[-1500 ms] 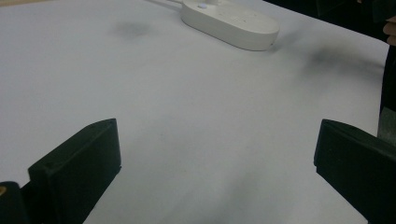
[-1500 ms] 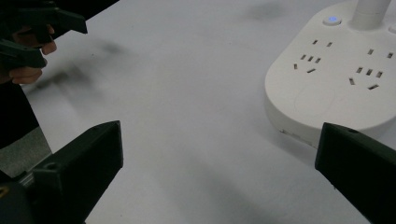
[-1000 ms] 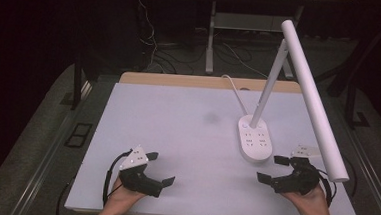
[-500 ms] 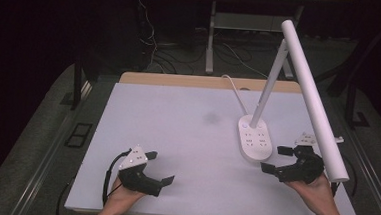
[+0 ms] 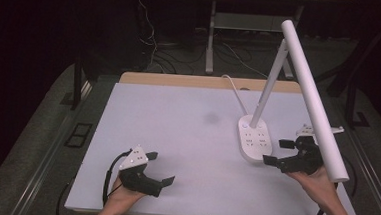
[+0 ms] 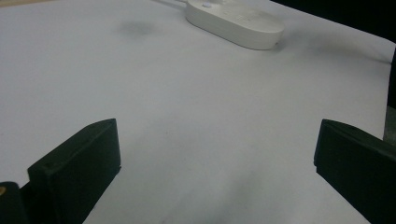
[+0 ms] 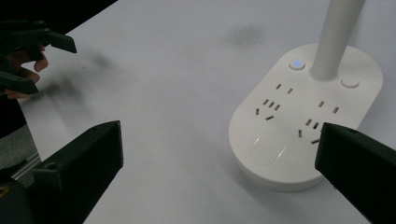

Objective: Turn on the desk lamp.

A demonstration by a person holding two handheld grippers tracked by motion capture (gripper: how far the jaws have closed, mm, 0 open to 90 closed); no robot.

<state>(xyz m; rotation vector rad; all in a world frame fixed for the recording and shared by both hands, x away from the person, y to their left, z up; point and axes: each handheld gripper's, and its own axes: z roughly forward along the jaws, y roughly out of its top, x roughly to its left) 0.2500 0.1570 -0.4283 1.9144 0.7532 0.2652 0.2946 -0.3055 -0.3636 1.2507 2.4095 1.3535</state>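
The lamp base (image 5: 254, 138), a white oval with sockets and a lit blue button, stands on the tabletop (image 5: 177, 122) at the right. The right claw (image 5: 282, 152) hangs spread just right of its near end, probably not touching it. The left claw (image 5: 160, 172) rests spread at the near left, well apart from the base.

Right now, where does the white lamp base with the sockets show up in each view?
High view: lamp base right of centre, by the right gripper.
Left gripper view: top centre, far off.
Right gripper view: right side, near.
Shared landmark: dark smudge on the table.
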